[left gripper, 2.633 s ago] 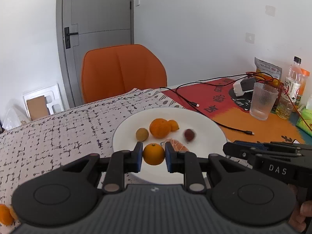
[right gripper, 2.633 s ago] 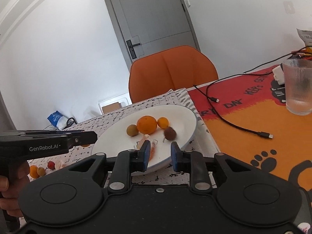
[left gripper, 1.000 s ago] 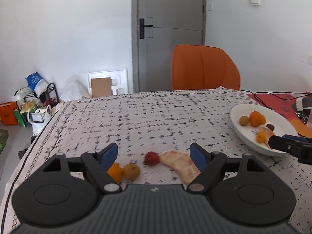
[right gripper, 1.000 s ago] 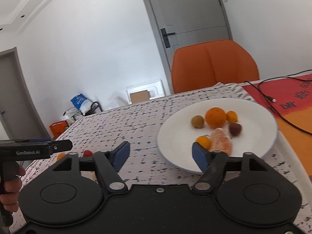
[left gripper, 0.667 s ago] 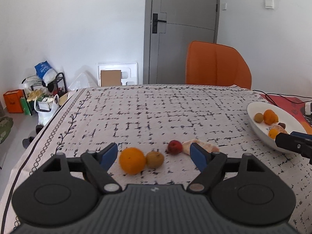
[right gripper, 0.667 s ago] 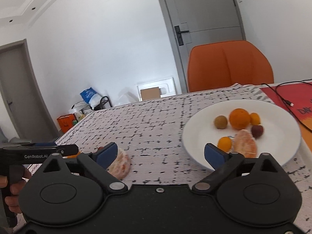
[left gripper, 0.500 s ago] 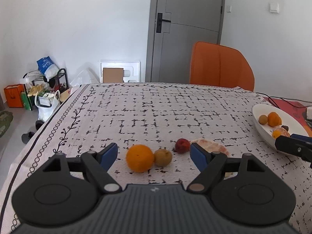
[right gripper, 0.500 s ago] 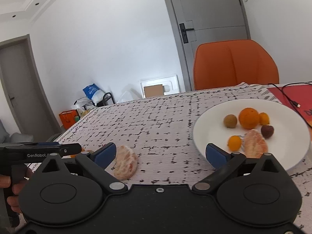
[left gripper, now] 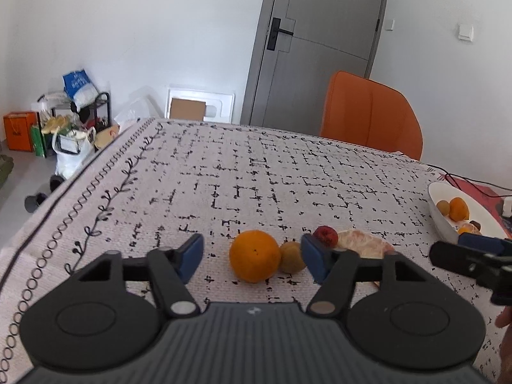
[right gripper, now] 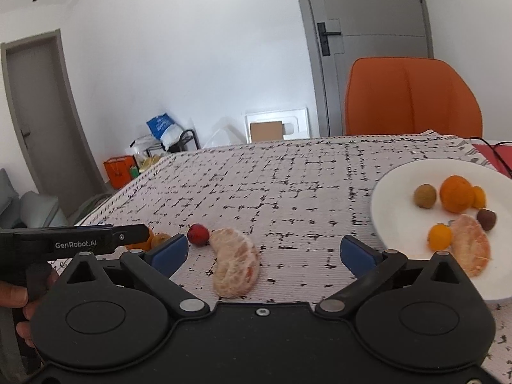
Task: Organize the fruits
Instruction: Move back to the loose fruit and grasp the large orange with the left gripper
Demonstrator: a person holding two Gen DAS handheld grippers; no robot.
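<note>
On the patterned cloth lie a big orange (left gripper: 255,255), a small tan fruit (left gripper: 292,257), a red fruit (left gripper: 325,236) and a peeled citrus piece (right gripper: 235,262). My left gripper (left gripper: 252,257) is closing. The orange and the tan fruit sit between its blue pads, with a gap left of the orange. My right gripper (right gripper: 264,252) is opening wide, and the peeled piece lies between its fingers, untouched. The white plate (right gripper: 400,185) at the right holds an orange (right gripper: 457,193), a peeled half (right gripper: 472,244) and several small fruits.
An orange chair (left gripper: 368,115) stands at the table's far side before a grey door (left gripper: 316,44). Cables (left gripper: 460,182) and a red mat lie beyond the plate. The table's left edge drops to a floor with bags and a rack (left gripper: 73,121).
Both grippers have swung left from the plate to the loose fruits. The small orange once in the left jaws now lies on the plate. Left jaws narrowed; right jaws widened.
</note>
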